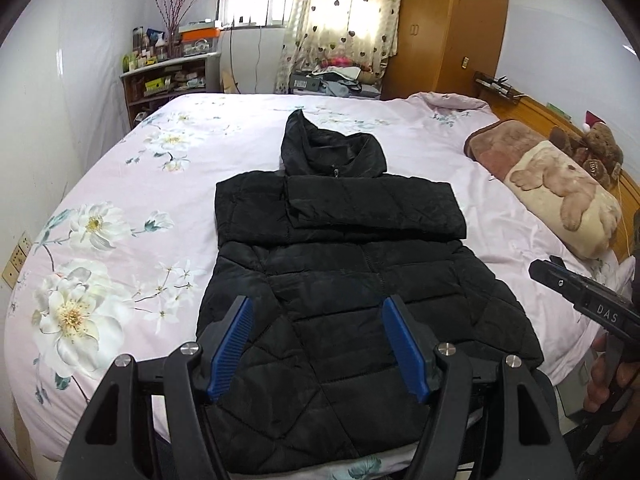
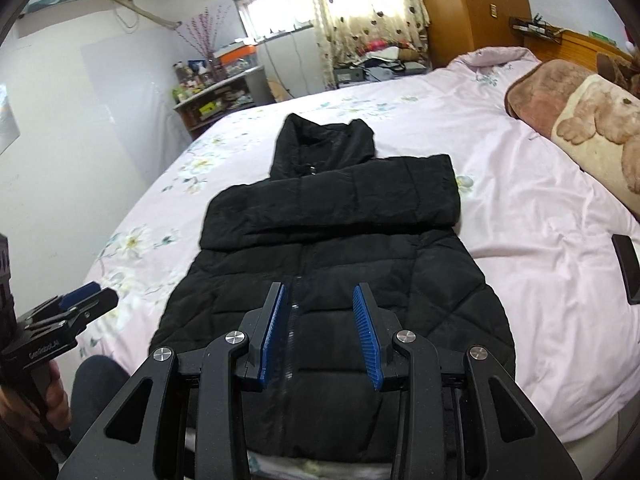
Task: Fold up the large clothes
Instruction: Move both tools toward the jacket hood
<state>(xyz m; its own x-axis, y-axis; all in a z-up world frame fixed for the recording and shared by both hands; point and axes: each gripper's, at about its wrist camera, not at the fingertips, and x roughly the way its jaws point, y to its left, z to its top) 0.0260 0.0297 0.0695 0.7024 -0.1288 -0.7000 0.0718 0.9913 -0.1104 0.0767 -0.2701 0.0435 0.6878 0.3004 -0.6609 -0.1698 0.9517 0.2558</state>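
Grippers fill the bottom of both wrist views, each held above the near hem of a black quilted puffer jacket. In the left wrist view, the left gripper has its blue ribbed pads set wide apart, with nothing between them. In the right wrist view, the right gripper has its blue pads at a narrower gap, also holding nothing; the jacket's zipper runs beneath them.

At the right edge of the left view, the other gripper's black body carries white letters reading "DAS", with a hand gripping its handle. At the left edge of the right view, the other gripper's body shows a white brand word that looks like "GenRobot.AI", though it is small.

The jacket lies flat, front up, on a pink floral bedspread, both sleeves folded across the chest and the hood pointing away. To the right, near the wooden headboard, lie a brown plush blanket with a puppy picture and a teddy bear. Beyond the bed stand a cluttered shelf, heart-print curtains and a wooden wardrobe.
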